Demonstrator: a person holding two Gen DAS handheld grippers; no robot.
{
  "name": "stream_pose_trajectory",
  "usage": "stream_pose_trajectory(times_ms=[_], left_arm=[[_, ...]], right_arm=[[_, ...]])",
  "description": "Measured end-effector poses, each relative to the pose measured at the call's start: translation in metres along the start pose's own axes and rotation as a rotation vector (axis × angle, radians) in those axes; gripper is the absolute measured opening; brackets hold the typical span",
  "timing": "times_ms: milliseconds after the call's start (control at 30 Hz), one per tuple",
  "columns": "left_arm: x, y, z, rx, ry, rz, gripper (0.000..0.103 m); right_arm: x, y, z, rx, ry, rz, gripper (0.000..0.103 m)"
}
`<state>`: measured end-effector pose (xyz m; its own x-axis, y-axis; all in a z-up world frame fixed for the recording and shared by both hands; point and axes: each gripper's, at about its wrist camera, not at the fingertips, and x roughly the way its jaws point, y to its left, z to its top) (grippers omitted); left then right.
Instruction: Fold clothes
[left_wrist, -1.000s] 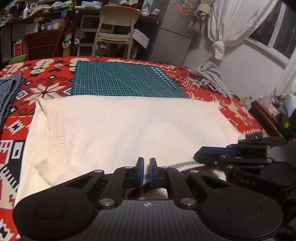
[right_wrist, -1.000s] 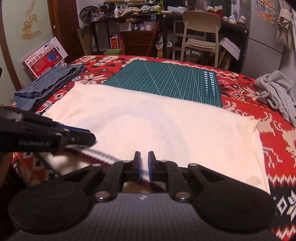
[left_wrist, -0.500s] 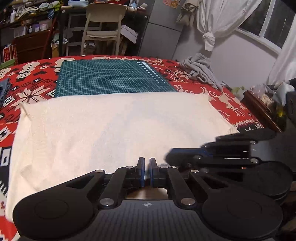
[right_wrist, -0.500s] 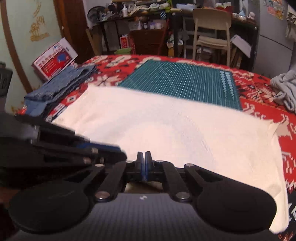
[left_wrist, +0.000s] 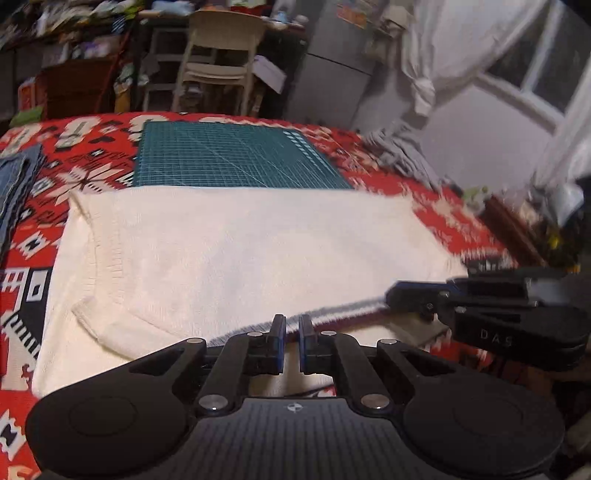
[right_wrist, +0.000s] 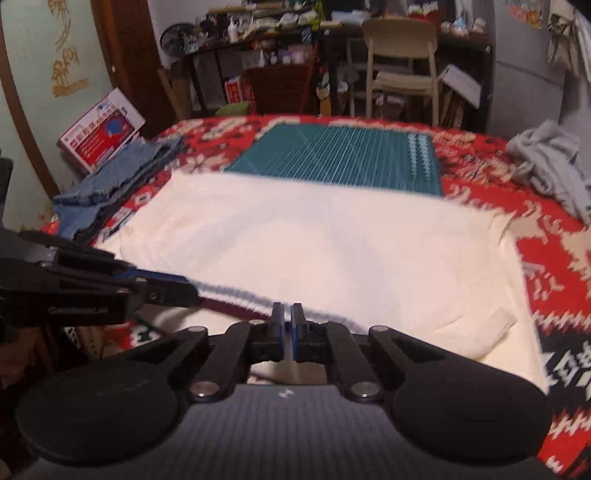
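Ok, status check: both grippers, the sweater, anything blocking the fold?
Left gripper and right gripper both shut on the cream sweater, at its striped near hem. Hem raised, body flat. Green cutting mat beyond; nothing on the sweater.

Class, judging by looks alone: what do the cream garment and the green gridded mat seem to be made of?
The cream garment looks like soft, matte knitted fabric, perhaps cotton or wool: ribbed trim runs along its left edge and it drapes limply. The green gridded mat looks like smooth, stiff plastic or rubber, probably a cutting mat: it lies flat, printed with fine white lines.
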<state>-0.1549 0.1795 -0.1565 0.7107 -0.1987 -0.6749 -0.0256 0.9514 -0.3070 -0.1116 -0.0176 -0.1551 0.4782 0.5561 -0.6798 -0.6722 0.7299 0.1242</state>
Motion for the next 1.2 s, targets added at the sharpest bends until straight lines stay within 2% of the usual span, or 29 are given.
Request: stream_pose_trajectory(times_ms=[133, 300, 467, 700, 800, 900, 1200], left_arm=[[0.0, 0.015, -0.003, -0.048, 0.021, 0.052, 0.005], [-0.011, 0.032, -0.015, -0.136, 0.026, 0.053, 0.005], [-0.026, 0.044, -0.015, -0.24, -0.005, 0.075, 0.005], [-0.03, 0.06, -0.004, -0.29, -0.077, 0.083, 0.005], [-0.021, 0.08, -0.012, -0.381, -0.068, 0.093, 0.005], [-0.024, 0.096, -0.022, -0.473, -0.086, 0.058, 0.003], [-0.029, 0.092, -0.025, -0.496, -0.09, 0.052, 0.003]], right_arm=[[0.002, -0.015, -0.001, 0.029, 0.036, -0.056, 0.004], [-0.003, -0.028, -0.014, 0.072, 0.065, -0.055, 0.004], [-0.011, -0.029, -0.018, 0.085, 0.055, -0.057, 0.004], [-0.015, -0.025, -0.004, 0.058, 0.024, -0.064, 0.006], [-0.011, -0.035, -0.002, 0.11, 0.023, -0.063, 0.006], [-0.014, -0.046, -0.008, 0.165, 0.025, -0.067, 0.006], [-0.024, -0.079, -0.021, 0.328, 0.017, -0.078, 0.007]])
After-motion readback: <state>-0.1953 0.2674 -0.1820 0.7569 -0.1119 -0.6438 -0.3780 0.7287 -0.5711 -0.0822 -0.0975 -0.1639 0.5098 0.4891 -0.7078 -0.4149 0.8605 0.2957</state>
